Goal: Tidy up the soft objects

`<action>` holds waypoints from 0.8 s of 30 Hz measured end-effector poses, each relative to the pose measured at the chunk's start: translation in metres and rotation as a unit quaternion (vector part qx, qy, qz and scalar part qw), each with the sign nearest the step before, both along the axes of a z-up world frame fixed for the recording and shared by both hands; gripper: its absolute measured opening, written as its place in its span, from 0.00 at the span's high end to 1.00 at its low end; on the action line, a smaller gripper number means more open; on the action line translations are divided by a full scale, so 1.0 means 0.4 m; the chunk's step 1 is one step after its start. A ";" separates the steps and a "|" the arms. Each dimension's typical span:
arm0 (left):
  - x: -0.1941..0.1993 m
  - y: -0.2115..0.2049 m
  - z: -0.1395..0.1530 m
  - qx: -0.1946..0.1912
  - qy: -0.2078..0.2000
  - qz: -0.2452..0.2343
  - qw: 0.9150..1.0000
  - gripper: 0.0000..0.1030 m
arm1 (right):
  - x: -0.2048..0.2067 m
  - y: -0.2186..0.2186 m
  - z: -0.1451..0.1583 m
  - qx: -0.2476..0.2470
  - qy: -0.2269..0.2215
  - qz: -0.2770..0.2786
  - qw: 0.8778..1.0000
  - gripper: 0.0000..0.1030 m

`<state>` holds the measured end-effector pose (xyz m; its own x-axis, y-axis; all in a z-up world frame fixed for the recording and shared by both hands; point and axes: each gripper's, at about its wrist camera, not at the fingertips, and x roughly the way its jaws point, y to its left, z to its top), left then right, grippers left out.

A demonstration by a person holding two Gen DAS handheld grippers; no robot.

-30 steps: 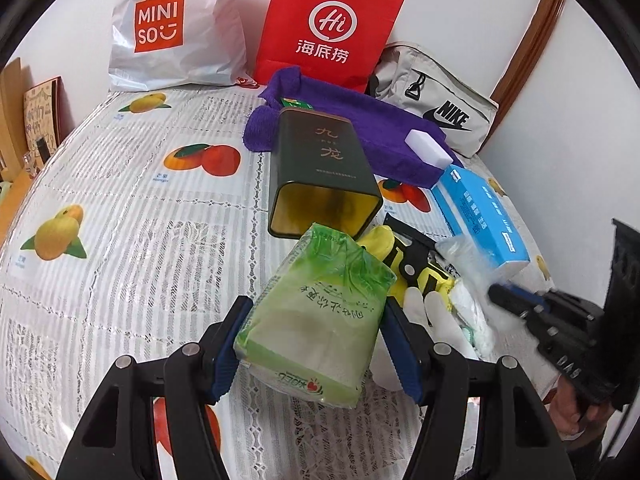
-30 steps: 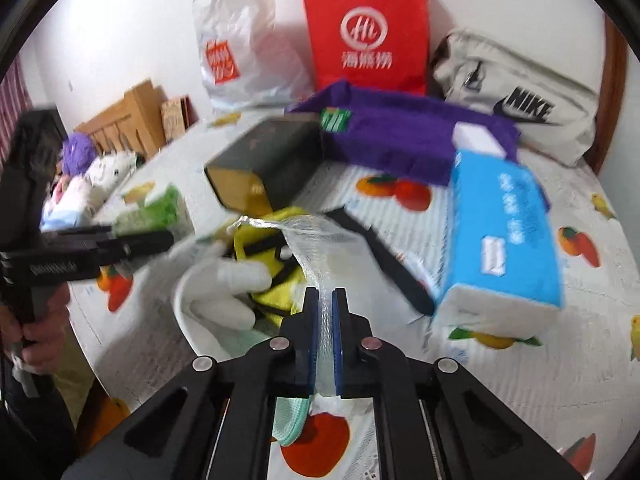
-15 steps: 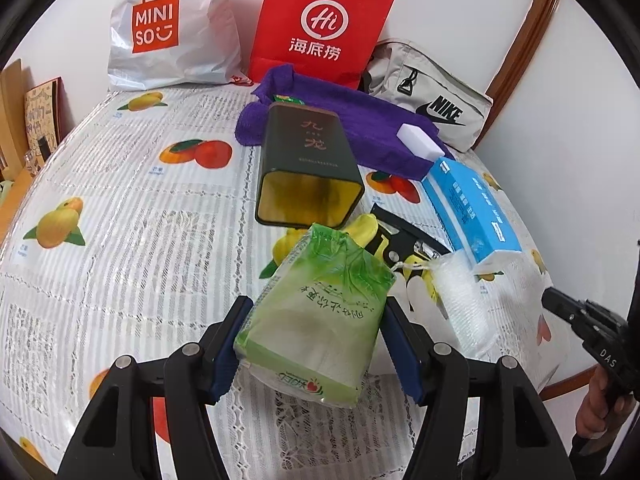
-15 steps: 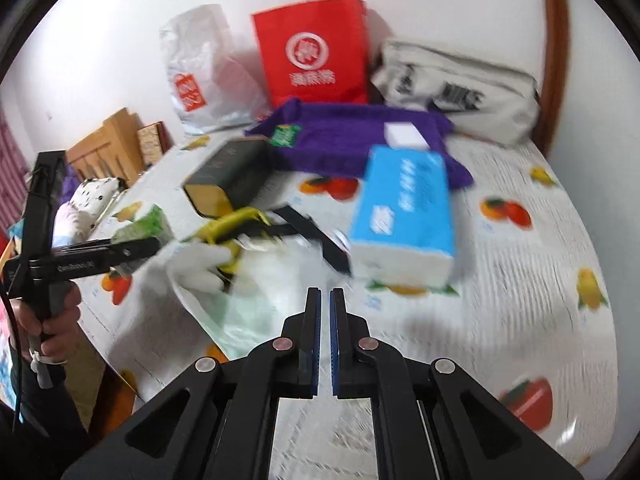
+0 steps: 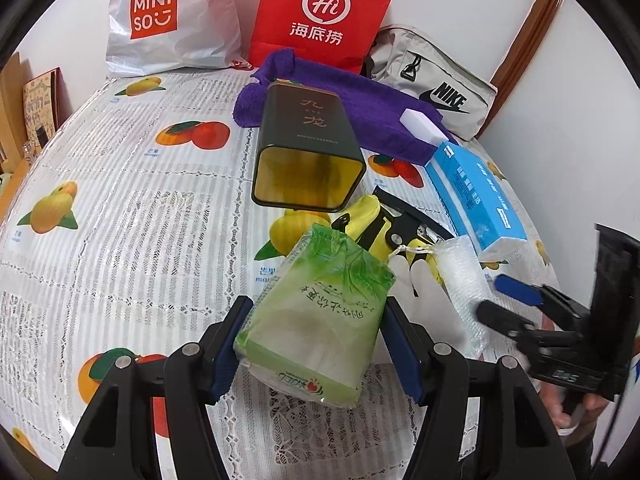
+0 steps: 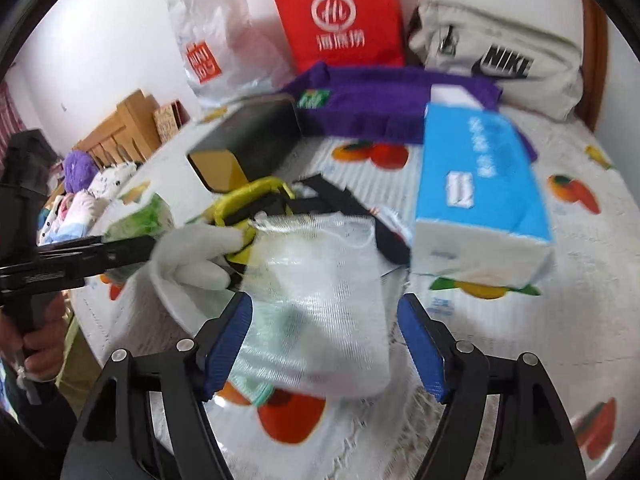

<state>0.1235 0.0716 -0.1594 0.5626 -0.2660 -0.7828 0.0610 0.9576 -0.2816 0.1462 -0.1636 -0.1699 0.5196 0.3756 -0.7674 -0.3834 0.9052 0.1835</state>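
1. The left tool [image 5: 316, 344] is gripping a green tissue pack [image 5: 320, 320], its blue pads pressing on both sides, and is holding the pack above the table [image 5: 120, 240].
2. The right tool [image 6: 326, 344] is standing wide apart, its jaws having just been opening; a white mesh pouch [image 6: 320, 304] is sitting between the pads. The left pad seems to be brushing the mesh while the right pad is standing clear, though blur is making contact hard to judge.
3. In the left wrist view the right tool [image 5: 504, 296] is reaching in from the right edge towards the same pouch [image 5: 460, 276].
4. A white glove [image 6: 192, 256] is lying just left of the pouch, touching it, with something pale green showing through the mesh below.
5. Just behind, a yellow and black strap bundle [image 6: 256, 200] is lying against the glove.
6. A blue tissue box [image 6: 480, 184] is resting to the right of the pouch.
7. A dark green tin [image 5: 308, 152] is lying on its side with its open mouth facing the camera; its gold inside is showing nothing in it.
8. Behind the tin a purple towel [image 5: 360, 96] is spreading across the table, carrying a white block [image 5: 424, 124] at its right end.
9. At the wall a white Miniso bag [image 5: 168, 20], a red paper bag [image 5: 324, 12] and a grey Nike bag [image 5: 440, 80] are standing in a row; their contents are hidden.
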 end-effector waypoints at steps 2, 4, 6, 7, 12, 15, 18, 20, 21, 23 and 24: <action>0.004 -0.002 -0.004 0.000 0.002 -0.001 1.000 0.39 | 0.008 0.008 -0.014 -0.004 -0.002 -0.002 1.000 0.32; 0.007 -0.002 -0.008 -0.001 0.004 -0.002 1.000 0.39 | 0.010 0.015 -0.022 -0.007 -0.003 0.004 1.000 0.67; 0.011 -0.001 -0.012 -0.001 0.006 -0.002 1.000 0.39 | 0.012 0.015 -0.025 0.002 0.009 0.017 1.000 0.91; 0.012 0.000 -0.014 -0.002 0.007 -0.002 1.000 0.39 | 0.009 0.011 -0.021 0.007 0.007 0.016 1.000 0.91; 0.012 0.003 -0.018 -0.006 0.008 -0.005 1.000 0.39 | -0.017 -0.013 0.017 0.018 -0.016 0.010 1.000 0.92; 0.009 0.006 -0.017 -0.007 0.006 -0.004 1.000 0.39 | -0.033 -0.044 0.045 0.025 -0.027 -0.001 0.999 0.92; 0.008 0.007 -0.018 -0.007 0.006 -0.004 1.000 0.39 | -0.039 -0.087 0.056 0.027 -0.026 -0.017 0.999 0.91; 0.006 0.008 -0.018 -0.007 0.006 -0.003 1.000 0.39 | -0.044 -0.112 0.051 0.019 -0.020 -0.025 0.999 0.89; 0.005 0.008 -0.018 -0.007 0.006 -0.003 1.000 0.39 | -0.046 -0.123 0.045 0.010 -0.016 -0.030 0.999 0.88; 0.003 0.007 -0.018 -0.007 0.006 -0.002 1.000 0.39 | -0.047 -0.144 0.024 -0.008 -0.007 -0.039 0.999 0.87; 0.002 0.007 -0.018 -0.006 0.006 -0.002 1.000 0.39 | -0.046 -0.155 0.007 -0.018 0.003 -0.044 0.999 0.84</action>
<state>0.1244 0.0743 -0.1666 0.5515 -0.2782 -0.7864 0.0611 0.9537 -0.2945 0.1279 -0.2257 -0.1671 0.5450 0.3010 -0.7825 -0.3014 0.9413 0.1522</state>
